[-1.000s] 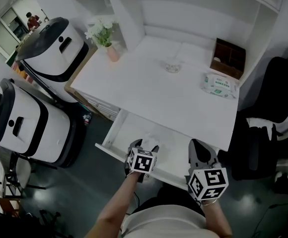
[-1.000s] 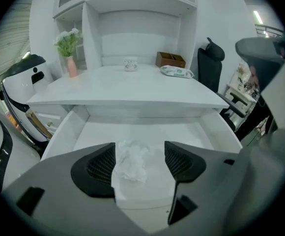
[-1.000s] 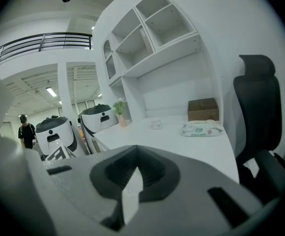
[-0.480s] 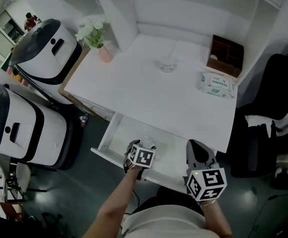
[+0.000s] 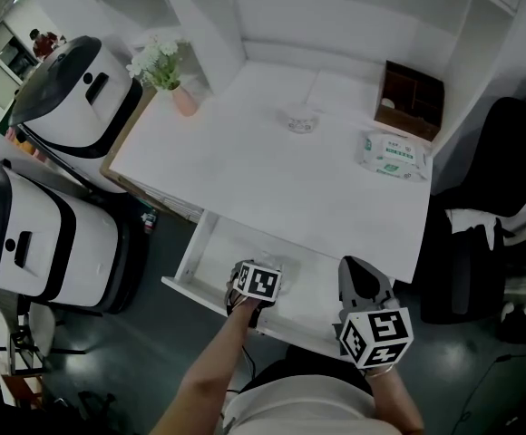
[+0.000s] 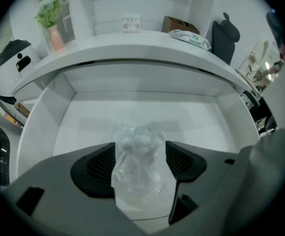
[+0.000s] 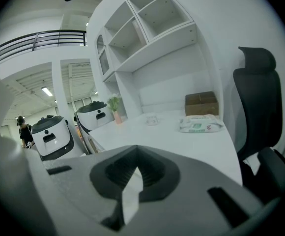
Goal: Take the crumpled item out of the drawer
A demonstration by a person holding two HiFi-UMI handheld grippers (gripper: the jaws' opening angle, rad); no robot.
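The drawer [image 5: 210, 241] under the white desk stands pulled out, its white floor [image 6: 132, 109] showing in the left gripper view. A crumpled clear plastic item [image 6: 136, 161] sits upright between the two dark pads, and my left gripper [image 6: 136, 156] is shut on it. In the head view my left gripper [image 5: 256, 279] is over the drawer's front part, and its marker cube hides most of the item. My right gripper [image 5: 364, 275] hovers at the drawer's right front corner. Its jaws meet at the tips in the right gripper view [image 7: 132, 154], with nothing between them.
On the desk lie a pack of wipes [image 5: 394, 155], a brown box [image 5: 414, 98], a small dish [image 5: 300, 119] and a flower vase [image 5: 183, 98]. Two white rounded machines [image 5: 77, 89] [image 5: 36, 234] stand at the left. A black chair [image 5: 499, 170] is at the right.
The crumpled item showed in front of the left gripper's cube a second ago; now the cube covers most of it. The head view has drifted. The right gripper has kept its place.
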